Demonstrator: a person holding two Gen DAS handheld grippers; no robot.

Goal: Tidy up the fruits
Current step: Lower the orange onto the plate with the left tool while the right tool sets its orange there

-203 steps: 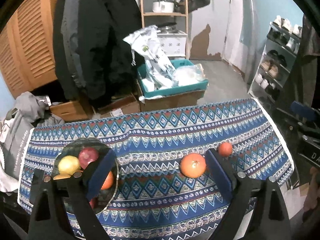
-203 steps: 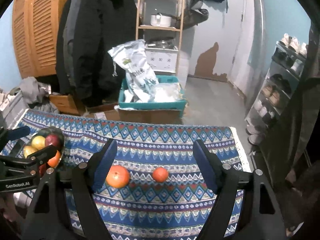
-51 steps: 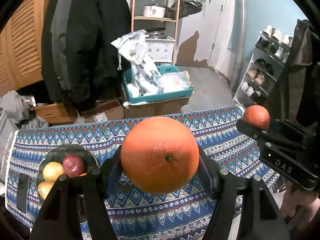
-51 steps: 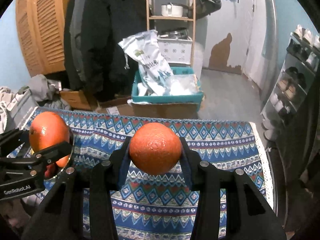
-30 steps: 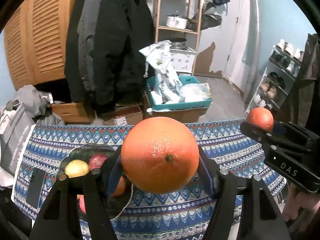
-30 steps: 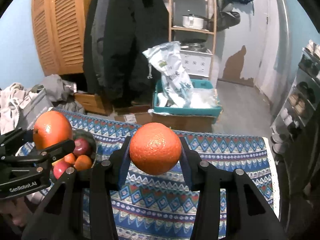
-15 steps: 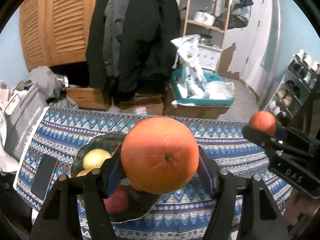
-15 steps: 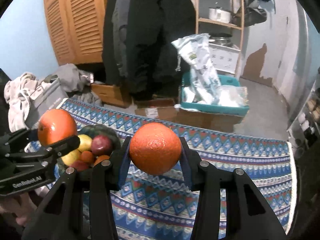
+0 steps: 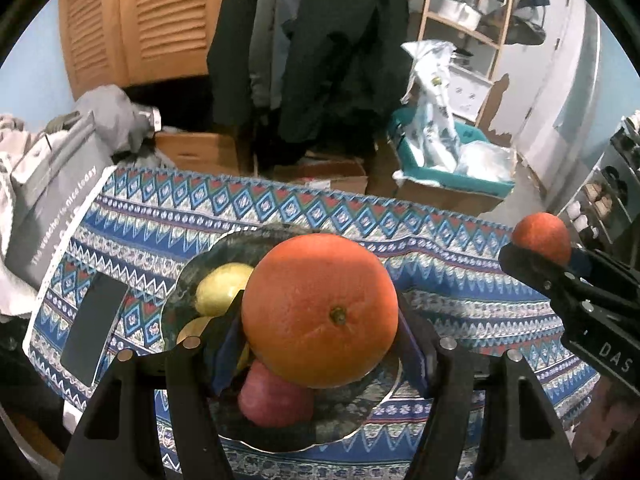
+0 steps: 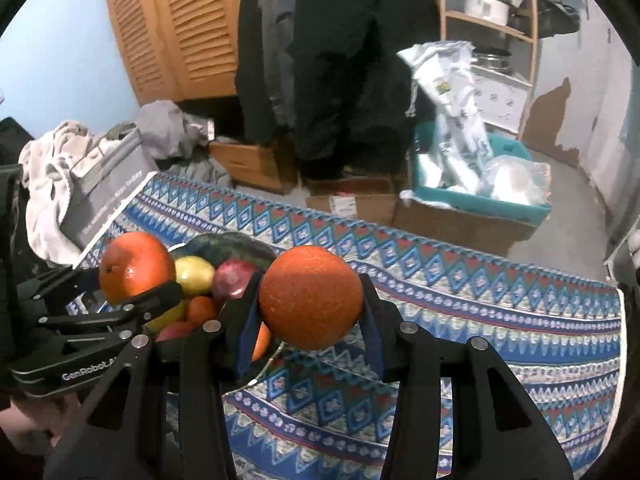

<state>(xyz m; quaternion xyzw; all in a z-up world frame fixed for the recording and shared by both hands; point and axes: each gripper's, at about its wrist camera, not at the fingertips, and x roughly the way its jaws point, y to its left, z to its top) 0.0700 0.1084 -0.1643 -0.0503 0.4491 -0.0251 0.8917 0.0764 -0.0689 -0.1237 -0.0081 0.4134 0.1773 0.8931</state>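
Observation:
My left gripper (image 9: 320, 320) is shut on a large orange (image 9: 320, 310) and hangs right above the dark fruit plate (image 9: 208, 264). On the plate lie a yellow fruit (image 9: 220, 288), a red apple (image 9: 272, 400) and more fruit, partly hidden behind the orange. My right gripper (image 10: 310, 300) is shut on a smaller orange (image 10: 311, 297), just right of the plate (image 10: 236, 242). In the right wrist view the left gripper's large orange (image 10: 136, 268) hovers over the plate's left side. The smaller orange (image 9: 542, 238) also shows at the right of the left wrist view.
A patterned blue cloth (image 9: 460, 280) covers the table. A dark phone (image 9: 94, 320) lies on it left of the plate. A grey box (image 9: 52, 200) and clothes sit past the left edge. Beyond the far edge are cardboard boxes, a teal bin (image 10: 480, 196) and hanging coats.
Both grippers have moved left and downward with their oranges. The plate has come from the lower left to sit under the left gripper's orange and close beside the right one.

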